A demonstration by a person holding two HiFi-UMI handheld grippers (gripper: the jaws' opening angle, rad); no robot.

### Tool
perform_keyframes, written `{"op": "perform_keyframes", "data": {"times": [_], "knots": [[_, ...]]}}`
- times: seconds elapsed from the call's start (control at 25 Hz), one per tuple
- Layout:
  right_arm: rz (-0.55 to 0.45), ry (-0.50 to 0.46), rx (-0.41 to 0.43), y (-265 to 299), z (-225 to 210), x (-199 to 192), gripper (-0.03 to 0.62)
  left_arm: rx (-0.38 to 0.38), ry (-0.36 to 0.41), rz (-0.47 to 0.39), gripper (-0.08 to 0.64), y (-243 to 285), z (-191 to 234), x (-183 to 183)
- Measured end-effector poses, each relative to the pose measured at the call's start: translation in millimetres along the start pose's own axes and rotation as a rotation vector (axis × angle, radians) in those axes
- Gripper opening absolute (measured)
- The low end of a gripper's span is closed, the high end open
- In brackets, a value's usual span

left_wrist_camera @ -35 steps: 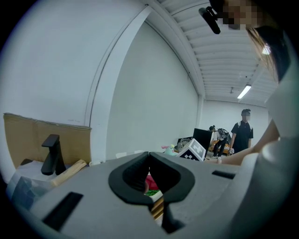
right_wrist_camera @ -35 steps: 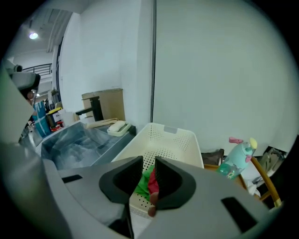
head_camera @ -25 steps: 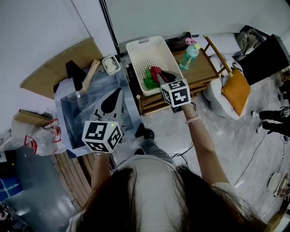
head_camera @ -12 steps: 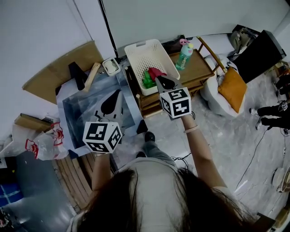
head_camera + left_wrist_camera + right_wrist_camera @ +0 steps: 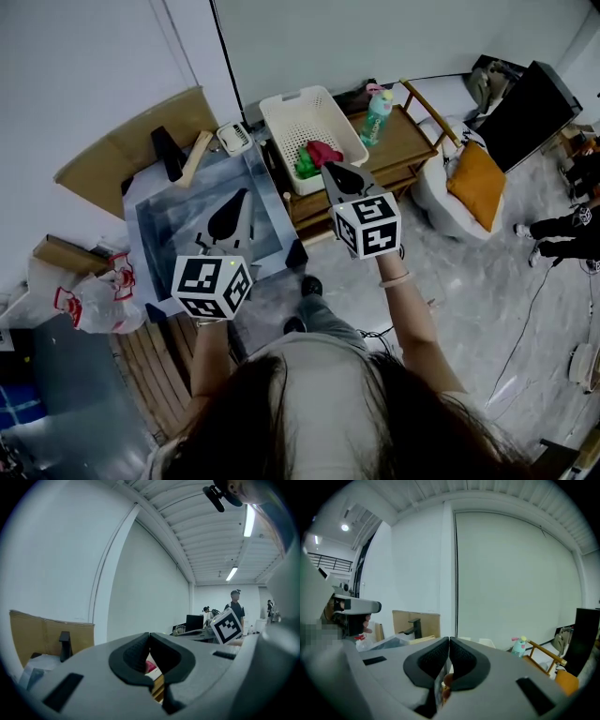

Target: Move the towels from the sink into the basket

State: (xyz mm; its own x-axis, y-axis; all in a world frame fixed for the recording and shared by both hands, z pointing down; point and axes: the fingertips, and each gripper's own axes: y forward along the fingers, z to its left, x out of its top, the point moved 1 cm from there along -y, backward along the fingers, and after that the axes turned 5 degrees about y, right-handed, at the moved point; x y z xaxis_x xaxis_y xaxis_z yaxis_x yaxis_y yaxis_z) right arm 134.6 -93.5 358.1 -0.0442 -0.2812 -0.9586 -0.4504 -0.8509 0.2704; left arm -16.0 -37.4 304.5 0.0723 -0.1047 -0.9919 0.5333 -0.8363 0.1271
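Sink (image 5: 161,234): your left gripper (image 5: 242,194) covers the middle of the basin, and what lies beneath it can't be told.
Towels (image 5: 315,155): the red and green heap in the basket (image 5: 300,108) sits partly behind your right gripper (image 5: 330,169), so the count is unclear.
Left gripper view: a pink sliver (image 5: 150,666) shows below the jaws, too little to name.
Person (image 5: 561,232): cut off at the head view's right edge, with only dark legs showing.
Foreground: your hair (image 5: 309,417) blocks the lower head view.

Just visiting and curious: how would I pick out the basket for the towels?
Beside the steel sink, to its right in the head view, is a low wooden stand. The basket sits on it: white, rectangular, perforated plastic, holding a red towel and a green towel, unlike the slim green bottle next to it.
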Motion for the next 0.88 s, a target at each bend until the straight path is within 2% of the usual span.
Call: {"op": "perform_keyframes", "data": {"times": [0.88], "knots": [[-0.106, 0.003, -0.005, -77.9, 61.2, 17.2, 0.026, -0.014, 0.019, -0.036, 0.008, -64.6, -19.2, 7.1]]}}
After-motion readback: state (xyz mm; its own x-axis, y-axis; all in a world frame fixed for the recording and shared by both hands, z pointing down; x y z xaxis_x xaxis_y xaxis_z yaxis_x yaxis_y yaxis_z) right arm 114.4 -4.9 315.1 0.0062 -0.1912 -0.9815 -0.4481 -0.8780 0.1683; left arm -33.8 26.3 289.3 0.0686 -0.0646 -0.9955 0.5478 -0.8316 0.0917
